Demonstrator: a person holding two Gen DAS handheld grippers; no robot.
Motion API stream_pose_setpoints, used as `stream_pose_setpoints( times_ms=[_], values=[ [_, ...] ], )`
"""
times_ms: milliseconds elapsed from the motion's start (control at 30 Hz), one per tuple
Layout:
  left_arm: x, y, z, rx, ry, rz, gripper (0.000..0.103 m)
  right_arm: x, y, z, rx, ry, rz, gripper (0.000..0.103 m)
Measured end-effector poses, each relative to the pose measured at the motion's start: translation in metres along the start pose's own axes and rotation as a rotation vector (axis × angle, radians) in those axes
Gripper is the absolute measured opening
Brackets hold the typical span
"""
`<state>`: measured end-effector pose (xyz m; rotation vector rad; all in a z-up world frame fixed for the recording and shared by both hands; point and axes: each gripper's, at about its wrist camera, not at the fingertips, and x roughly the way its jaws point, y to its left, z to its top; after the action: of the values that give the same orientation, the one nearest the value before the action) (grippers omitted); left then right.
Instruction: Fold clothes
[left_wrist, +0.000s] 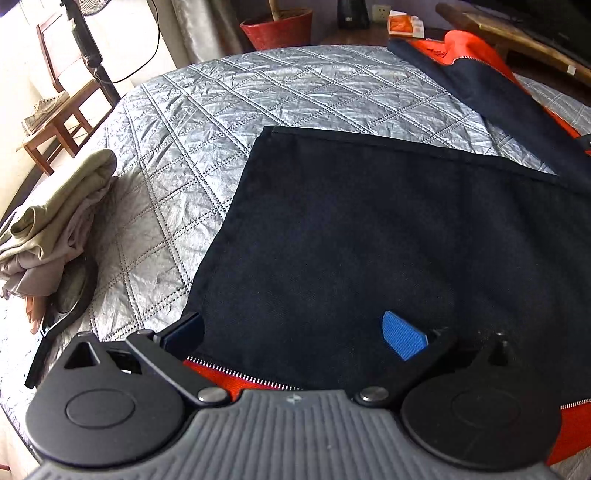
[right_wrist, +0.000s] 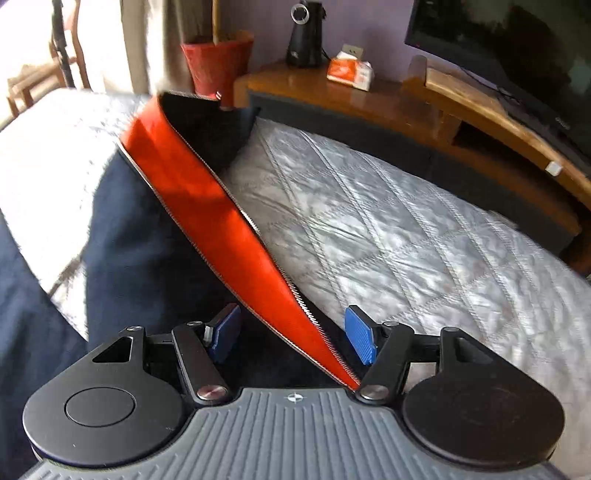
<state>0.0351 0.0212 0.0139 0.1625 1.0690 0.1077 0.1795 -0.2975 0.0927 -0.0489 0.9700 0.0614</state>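
A dark navy jacket (left_wrist: 369, 240) with orange lining and a metal zipper lies spread on the silver quilted bed cover (left_wrist: 207, 122). My left gripper (left_wrist: 295, 332) is open, its blue pads (left_wrist: 404, 334) wide apart over the jacket's near zipper edge. In the right wrist view the jacket's orange lining strip (right_wrist: 207, 206) and zipper run diagonally from the far end to my right gripper (right_wrist: 295, 332). That gripper is open, with the orange zipper edge lying between its blue pads (right_wrist: 360, 338), not pinched.
A stack of folded beige clothes (left_wrist: 55, 221) sits at the bed's left edge. A wooden chair (left_wrist: 55, 110) stands beyond it. A red pot (right_wrist: 218, 62), a wooden TV bench (right_wrist: 443, 110) and a TV stand past the bed.
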Motion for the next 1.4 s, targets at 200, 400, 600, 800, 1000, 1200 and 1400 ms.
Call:
stream_pose_setpoints(
  times_ms=[200, 400, 600, 800, 1000, 1200, 1400],
  values=[
    [-0.001, -0.003, -0.002, 0.004, -0.009, 0.005, 0.103, 0.009, 0.004, 0.002, 0.020, -0.003, 0.019, 0.064],
    [-0.001, -0.001, -0.003, -0.018, -0.004, -0.009, 0.103, -0.026, 0.020, 0.005, -0.040, -0.095, -0.012, 0.002],
    [0.000, -0.003, -0.003, -0.024, -0.014, -0.005, 0.103, -0.107, 0.063, -0.019, -0.128, -0.285, 0.018, 0.002],
    [0.001, -0.003, -0.002, -0.037, -0.008, -0.011, 0.103, -0.155, 0.146, -0.104, -0.270, -0.289, 0.116, 0.002],
    [0.001, 0.009, 0.004, -0.077, 0.009, -0.016, 0.101, -0.136, 0.182, -0.167, -0.267, -0.037, 0.256, 0.007],
    [-0.010, 0.031, 0.014, -0.140, -0.027, -0.019, 0.102, -0.151, 0.131, -0.109, 0.106, -0.145, 0.366, 0.027],
    [-0.006, 0.041, 0.019, -0.183, -0.023, -0.020, 0.102, -0.095, 0.117, -0.045, 0.234, -0.122, 0.375, 0.037]
  ],
)
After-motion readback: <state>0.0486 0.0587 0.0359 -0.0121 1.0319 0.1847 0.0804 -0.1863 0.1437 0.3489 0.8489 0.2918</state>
